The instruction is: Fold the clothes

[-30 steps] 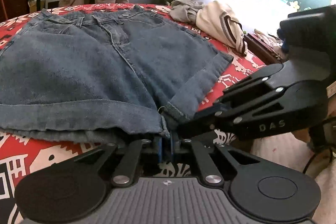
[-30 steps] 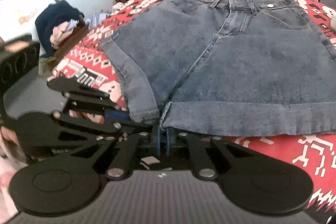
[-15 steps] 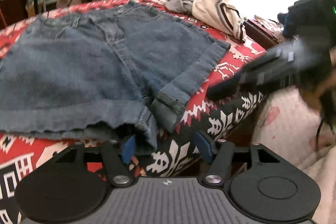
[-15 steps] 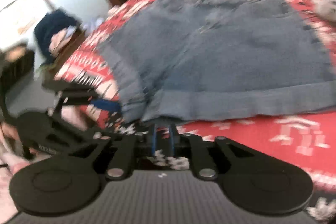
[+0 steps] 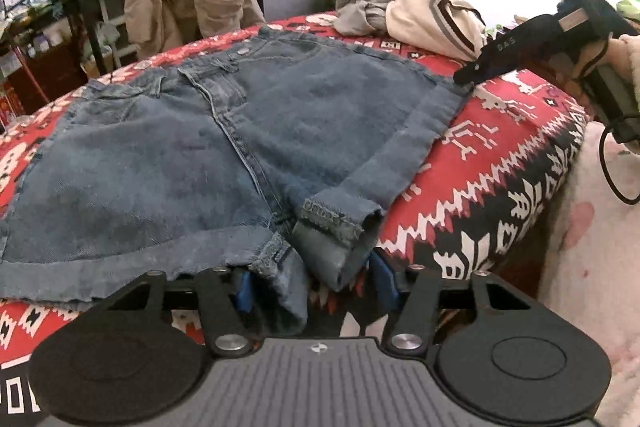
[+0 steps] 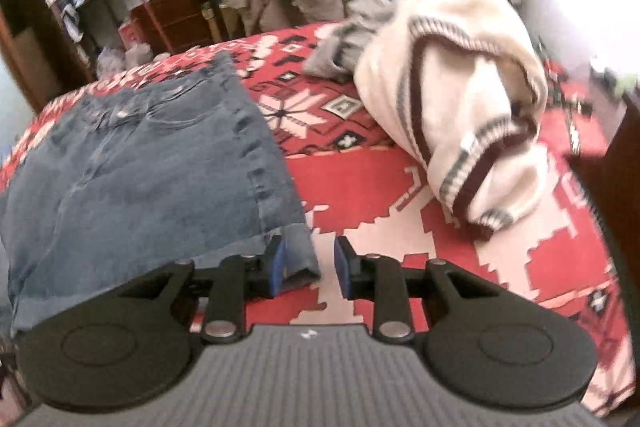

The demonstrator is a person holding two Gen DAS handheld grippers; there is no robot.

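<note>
Both grippers released since 1 s ago; right gripper (image 6: 307,263) moved from crotch to shorts' (image 5: 180,155) right hem corner | left gripper (image 5: 312,283) spread at crotch | shorts flat, unfolded on table (image 5: 500,163) | sweater (image 6: 460,99) heaped far right, unfolded.

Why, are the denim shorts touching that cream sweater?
Apart. The right wrist view shows bare red tablecloth between the denim shorts and cream sweater.

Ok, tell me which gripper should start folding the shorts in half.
Probably right. The right gripper is open with the outer hem corner of the denim shorts between its fingers. The left gripper, also open, sits at the crotch, the likely fold line.
</note>
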